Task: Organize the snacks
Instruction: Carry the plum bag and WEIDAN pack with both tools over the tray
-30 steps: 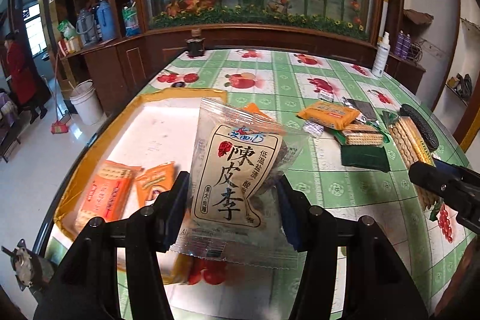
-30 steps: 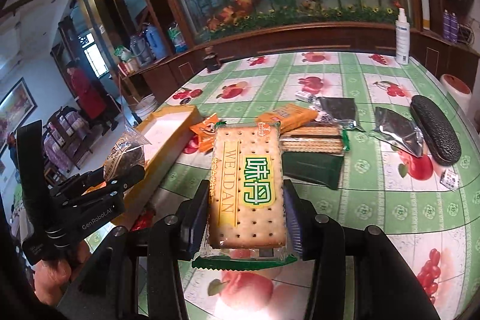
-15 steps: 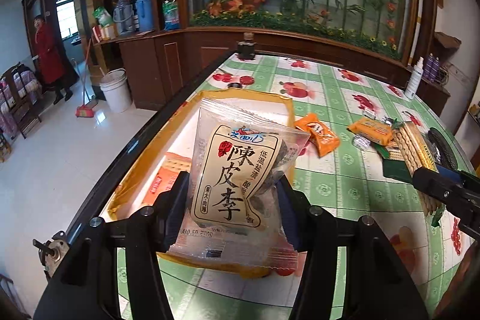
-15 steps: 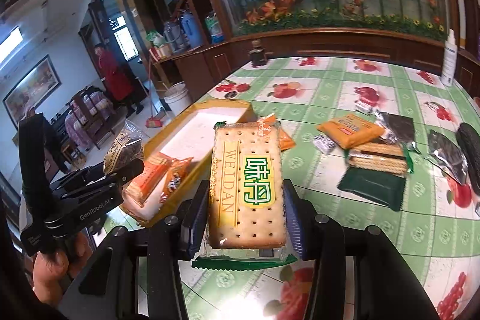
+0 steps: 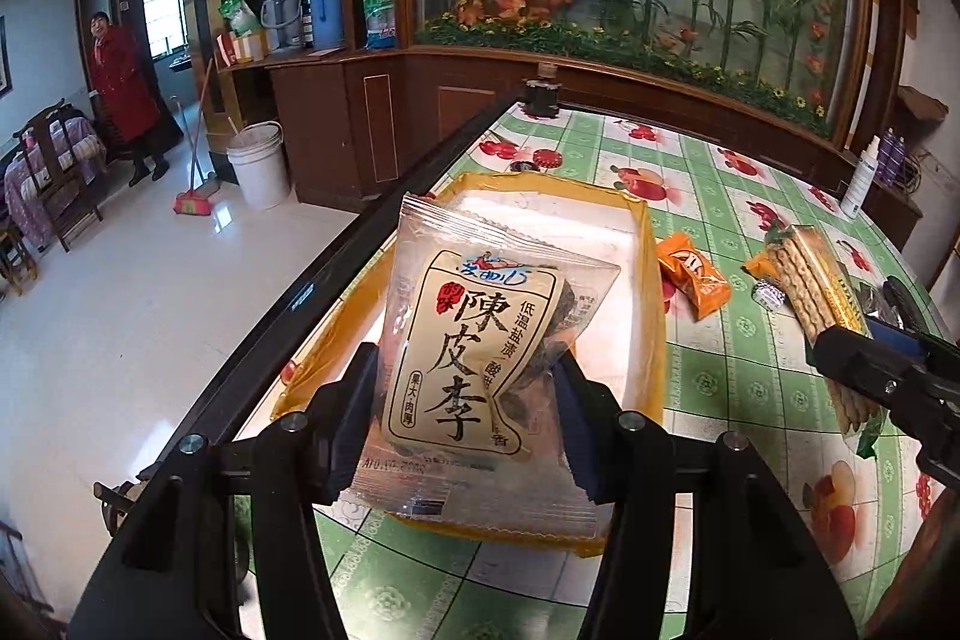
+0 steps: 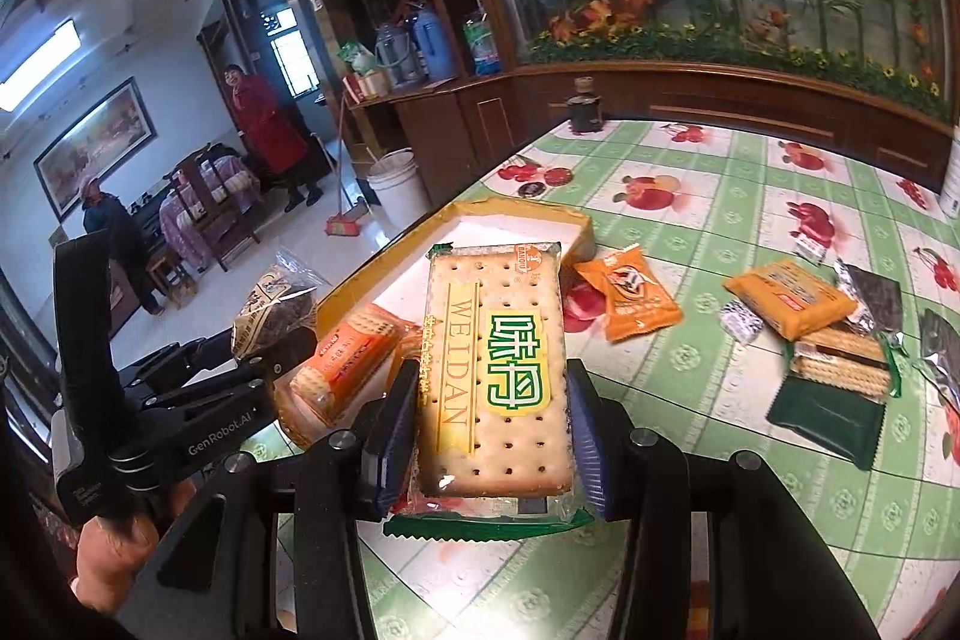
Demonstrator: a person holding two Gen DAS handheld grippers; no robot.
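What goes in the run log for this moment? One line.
left hand-held gripper: shut on plum packet | right hand-held gripper: shut on cracker pack | yellow tray: ahead

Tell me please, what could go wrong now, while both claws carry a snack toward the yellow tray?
The tray sits at the table edge; a plum bag let go too far left might fall to the floor. The cracker pack is pinched only at its near end by the right claw, so it could tilt or slip. Orange packs already in the tray leave less room.
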